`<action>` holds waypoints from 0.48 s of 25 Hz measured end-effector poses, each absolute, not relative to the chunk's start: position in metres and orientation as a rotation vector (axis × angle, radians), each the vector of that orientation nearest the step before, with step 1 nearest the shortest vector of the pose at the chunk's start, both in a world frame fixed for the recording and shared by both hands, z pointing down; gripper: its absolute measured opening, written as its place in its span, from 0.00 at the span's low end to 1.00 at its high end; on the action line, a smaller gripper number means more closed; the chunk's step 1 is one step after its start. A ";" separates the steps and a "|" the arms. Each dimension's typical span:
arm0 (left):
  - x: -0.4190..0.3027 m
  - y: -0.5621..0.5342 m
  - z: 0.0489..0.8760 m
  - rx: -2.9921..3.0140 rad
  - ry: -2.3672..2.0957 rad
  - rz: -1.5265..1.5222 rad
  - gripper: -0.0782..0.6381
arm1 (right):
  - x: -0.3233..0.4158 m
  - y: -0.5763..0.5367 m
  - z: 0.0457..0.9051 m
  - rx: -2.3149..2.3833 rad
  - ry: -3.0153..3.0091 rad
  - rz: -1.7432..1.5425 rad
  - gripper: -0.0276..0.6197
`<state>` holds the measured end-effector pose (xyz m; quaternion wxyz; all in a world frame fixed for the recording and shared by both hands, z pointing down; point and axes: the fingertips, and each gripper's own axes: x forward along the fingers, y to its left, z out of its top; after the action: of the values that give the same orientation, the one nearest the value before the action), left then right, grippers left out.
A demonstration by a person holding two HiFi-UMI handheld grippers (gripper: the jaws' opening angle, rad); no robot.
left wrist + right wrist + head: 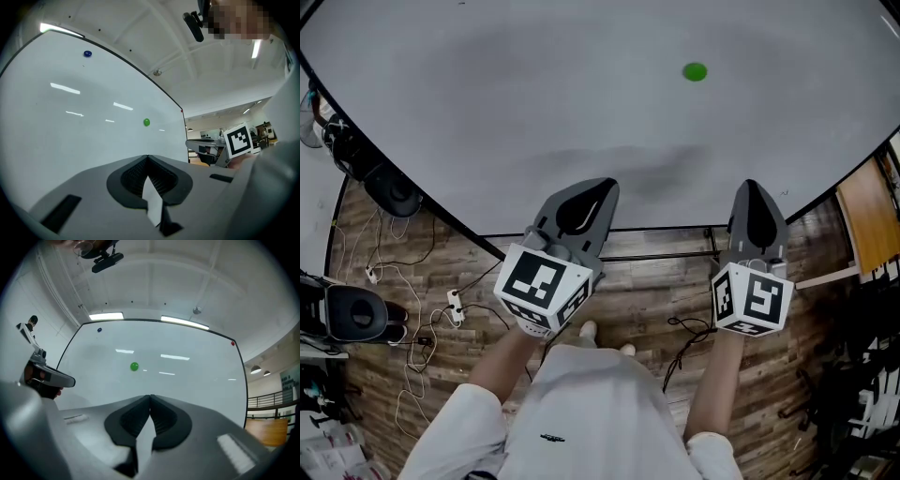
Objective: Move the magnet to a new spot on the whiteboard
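The whiteboard is seen as a pale sheet in a dark frame. A green magnet is stuck on it, toward the right in the head view. A blue magnet is held near the upper left corner, well apart from the green one, and a small red dot is seen at the upper right corner. Below, cables and a power strip are spread over the wooden floor.
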<state>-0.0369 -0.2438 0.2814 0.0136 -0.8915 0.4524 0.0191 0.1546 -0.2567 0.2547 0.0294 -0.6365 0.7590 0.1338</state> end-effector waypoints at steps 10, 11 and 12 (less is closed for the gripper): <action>-0.034 -0.237 0.304 -2.803 1.415 0.050 0.12 | 0.184 -0.231 0.298 -2.026 2.315 0.355 0.06; -0.033 -0.237 0.305 -2.805 1.412 0.048 0.12 | 0.186 -0.229 0.303 -2.029 2.312 0.343 0.06; -0.032 -0.237 0.306 -2.806 1.410 0.047 0.12 | 0.188 -0.227 0.308 -2.031 2.310 0.330 0.06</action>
<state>-0.0322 -0.2367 0.3064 0.0004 -0.8935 0.4488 0.0151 0.1877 -0.2274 0.3080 0.0238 -0.6564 0.7465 0.1067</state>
